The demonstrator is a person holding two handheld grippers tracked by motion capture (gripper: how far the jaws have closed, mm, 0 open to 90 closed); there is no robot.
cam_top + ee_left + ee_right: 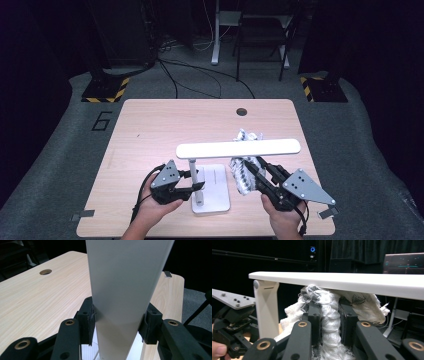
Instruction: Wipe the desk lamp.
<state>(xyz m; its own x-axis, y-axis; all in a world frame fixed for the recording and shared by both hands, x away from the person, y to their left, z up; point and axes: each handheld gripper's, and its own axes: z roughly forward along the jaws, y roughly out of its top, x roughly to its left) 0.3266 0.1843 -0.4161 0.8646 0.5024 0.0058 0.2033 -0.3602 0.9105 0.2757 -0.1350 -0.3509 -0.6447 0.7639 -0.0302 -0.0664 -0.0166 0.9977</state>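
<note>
While on table [150,125]: one white desk lamp [238,148], one knitted cloth [243,175]. Left gripper [199,187] level, clamped on lamp post [120,315]. Right gripper [248,165] angled forward, pinching cloth under lamp head.

You see a dark room with grey carpet [60,150], cables [200,75], and a chair [262,30] behind the wooden table [150,130].

lamp base [214,192] on table [150,130], lower centre | lamp bar [239,148] across above it | cloth [243,172] right of post, under bar | left gripper [196,189] lower left at post | right gripper [248,167] lower right, on cloth
</note>
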